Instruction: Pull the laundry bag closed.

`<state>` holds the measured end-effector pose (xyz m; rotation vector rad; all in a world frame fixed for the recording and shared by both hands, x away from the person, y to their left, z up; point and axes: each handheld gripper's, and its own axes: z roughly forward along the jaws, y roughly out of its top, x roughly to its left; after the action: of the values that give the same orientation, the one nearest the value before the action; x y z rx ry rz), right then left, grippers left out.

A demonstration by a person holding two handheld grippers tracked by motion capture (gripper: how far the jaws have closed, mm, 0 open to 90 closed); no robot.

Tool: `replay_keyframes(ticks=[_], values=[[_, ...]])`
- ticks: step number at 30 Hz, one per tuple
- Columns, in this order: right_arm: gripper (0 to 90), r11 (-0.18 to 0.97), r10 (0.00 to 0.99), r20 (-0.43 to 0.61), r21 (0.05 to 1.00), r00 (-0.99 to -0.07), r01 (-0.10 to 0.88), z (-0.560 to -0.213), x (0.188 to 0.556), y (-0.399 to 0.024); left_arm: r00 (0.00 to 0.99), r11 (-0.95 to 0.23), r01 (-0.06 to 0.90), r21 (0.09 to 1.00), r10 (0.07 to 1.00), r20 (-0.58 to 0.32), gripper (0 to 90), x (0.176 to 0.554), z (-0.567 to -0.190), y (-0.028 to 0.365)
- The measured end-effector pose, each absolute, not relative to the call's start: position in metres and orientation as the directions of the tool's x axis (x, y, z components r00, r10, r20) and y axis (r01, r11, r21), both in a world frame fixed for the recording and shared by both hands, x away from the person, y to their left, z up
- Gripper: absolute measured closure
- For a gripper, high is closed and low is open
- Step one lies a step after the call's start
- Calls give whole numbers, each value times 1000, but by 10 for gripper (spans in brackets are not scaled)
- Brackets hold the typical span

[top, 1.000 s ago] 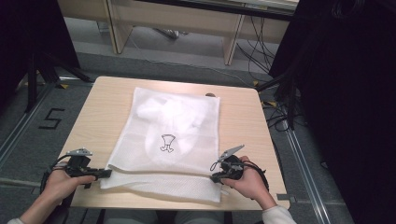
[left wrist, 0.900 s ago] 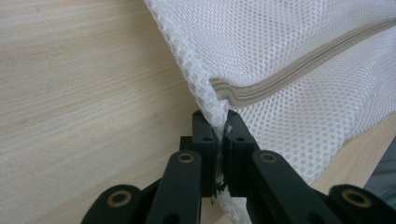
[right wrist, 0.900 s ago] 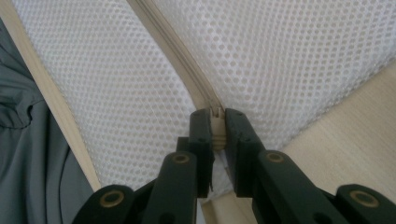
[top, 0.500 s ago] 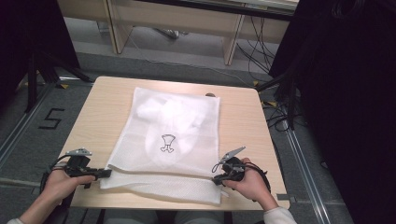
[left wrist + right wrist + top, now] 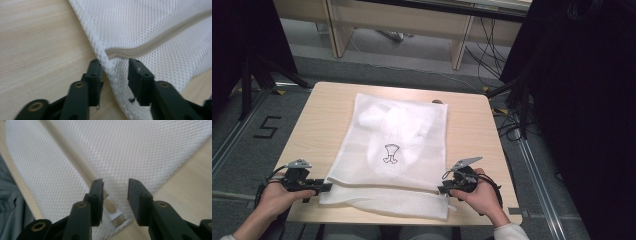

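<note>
A white mesh laundry bag [image 5: 397, 145] lies flat on the wooden table [image 5: 472, 125], with a white garment bearing a small black print [image 5: 390, 153] inside. Its beige zipper [image 5: 150, 47] runs along the near end. At the bag's near left corner my left gripper [image 5: 328, 187] is open, and the mesh edge by the zipper's end lies between its jaws [image 5: 115, 72]. My right gripper [image 5: 443, 189] stands open at the near right corner. In the right gripper view the zipper pull [image 5: 113, 211] lies between and just below the jaws of that gripper [image 5: 115, 192].
The near flap of the bag [image 5: 387, 202] reaches almost to the table's front edge. Bare wood lies on both sides of the bag. Beyond the table are a grey floor with cables [image 5: 492, 60], black stands and a wooden bench [image 5: 402, 20].
</note>
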<state>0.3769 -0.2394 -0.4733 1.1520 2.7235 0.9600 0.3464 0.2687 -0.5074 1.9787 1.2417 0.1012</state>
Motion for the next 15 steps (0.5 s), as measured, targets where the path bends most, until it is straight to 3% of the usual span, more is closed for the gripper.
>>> replay_keyframes(ticks=[5,8,12,15], values=[[582,404,745,183,641,-642,652,-473,381,-249,439,-70,699,712,828,-350,429,346,-501,280],[553,315,804,204,651,-559,691,-473,383,-257,396,-18,687,726,848,-354,384,346,-500,287],[529,283,829,230,614,-510,737,-474,387,-270,364,57,674,737,842,-398,362,346,-499,293],[513,262,838,233,622,-494,738,-475,388,-271,358,48,681,731,849,-389,342,346,-500,293]])
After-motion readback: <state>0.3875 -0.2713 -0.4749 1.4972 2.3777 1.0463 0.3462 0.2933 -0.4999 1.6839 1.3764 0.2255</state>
